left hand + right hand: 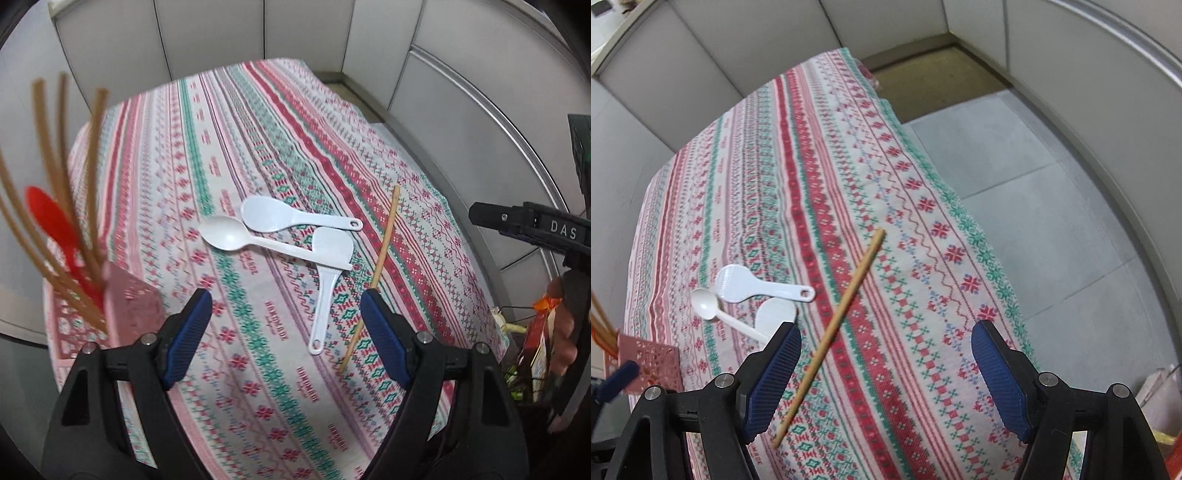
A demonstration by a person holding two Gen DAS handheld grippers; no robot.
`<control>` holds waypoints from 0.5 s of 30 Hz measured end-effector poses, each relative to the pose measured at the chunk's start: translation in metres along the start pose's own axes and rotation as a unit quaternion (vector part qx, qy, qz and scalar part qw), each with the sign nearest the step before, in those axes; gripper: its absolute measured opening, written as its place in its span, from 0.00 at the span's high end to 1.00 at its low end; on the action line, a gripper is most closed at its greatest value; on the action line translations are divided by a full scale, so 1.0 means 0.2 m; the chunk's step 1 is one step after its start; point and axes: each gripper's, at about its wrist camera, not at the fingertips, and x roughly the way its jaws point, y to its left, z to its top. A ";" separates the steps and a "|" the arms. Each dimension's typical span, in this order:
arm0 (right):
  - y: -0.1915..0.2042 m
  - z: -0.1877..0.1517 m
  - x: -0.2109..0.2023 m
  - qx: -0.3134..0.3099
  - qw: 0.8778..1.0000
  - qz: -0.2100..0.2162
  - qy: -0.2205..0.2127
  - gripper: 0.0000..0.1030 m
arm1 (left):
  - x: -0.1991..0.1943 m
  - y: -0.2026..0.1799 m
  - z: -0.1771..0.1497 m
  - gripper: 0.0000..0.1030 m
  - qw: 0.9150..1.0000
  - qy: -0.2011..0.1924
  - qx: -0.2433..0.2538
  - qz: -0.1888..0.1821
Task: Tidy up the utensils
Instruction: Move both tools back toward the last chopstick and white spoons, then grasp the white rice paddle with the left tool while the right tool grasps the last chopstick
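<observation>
Grey partition walls are seen behind a table draped in a patterned tablecloth (258,155), on which a pink perforated holder (125,314), two white rice paddles (291,218), a white spoon (236,236) and one chopstick (834,328) lie, while left gripper (284,317) and right gripper (886,369) are held spread, empty.

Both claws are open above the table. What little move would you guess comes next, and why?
Probably the right gripper lowers onto the loose chopstick: its jaws are open and empty, and the stick lies just left of them, apart from the pink holder.
</observation>
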 end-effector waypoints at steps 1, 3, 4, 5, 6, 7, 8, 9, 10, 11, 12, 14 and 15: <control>-0.01 0.01 0.03 0.005 1.000 0.001 0.005 0.22 | 0.02 0.00 0.01 0.20 1.000 0.003 -0.003 0.000; -0.02 0.04 0.07 0.010 1.000 0.003 0.013 0.22 | 0.06 -0.01 0.01 0.20 1.000 0.006 -0.005 0.007; -0.02 0.05 0.10 0.012 1.000 0.004 0.017 0.22 | 0.08 -0.01 0.02 0.20 1.000 0.007 -0.006 0.012; -0.02 0.07 0.13 0.013 1.000 0.004 0.023 0.22 | 0.09 -0.01 0.02 0.20 1.000 0.010 -0.006 0.016; -0.01 0.08 0.17 0.012 0.999 0.004 0.030 0.22 | 0.11 -0.01 0.02 0.20 1.000 0.013 -0.005 0.021; -0.01 0.09 0.19 0.011 0.999 0.004 0.033 0.23 | 0.12 -0.01 0.02 0.20 1.000 0.015 -0.004 0.025; 0.00 0.10 0.22 0.008 0.999 0.003 0.036 0.24 | 0.14 -0.01 0.02 0.20 0.999 0.018 -0.003 0.029; 0.01 0.10 0.24 0.006 0.999 0.003 0.041 0.26 | 0.15 -0.01 0.02 0.20 0.999 0.019 -0.002 0.031; 0.01 0.11 0.26 0.005 0.999 0.004 0.045 0.30 | 0.16 -0.01 0.02 0.20 0.999 0.021 -0.001 0.032; 0.02 0.11 0.30 0.005 0.999 0.008 0.051 0.32 | 0.17 -0.01 0.03 0.20 0.999 0.022 0.000 0.035; 0.02 0.12 0.32 0.006 0.998 0.013 0.054 0.37 | 0.18 0.00 0.03 0.20 0.999 0.023 0.001 0.037; 0.04 0.13 0.37 0.014 0.998 0.021 0.061 0.43 | 0.19 0.00 0.03 0.20 0.999 0.024 0.002 0.043; 0.04 0.13 0.40 0.017 0.998 0.021 0.063 0.48 | 0.20 0.01 0.03 0.20 0.999 0.025 0.003 0.046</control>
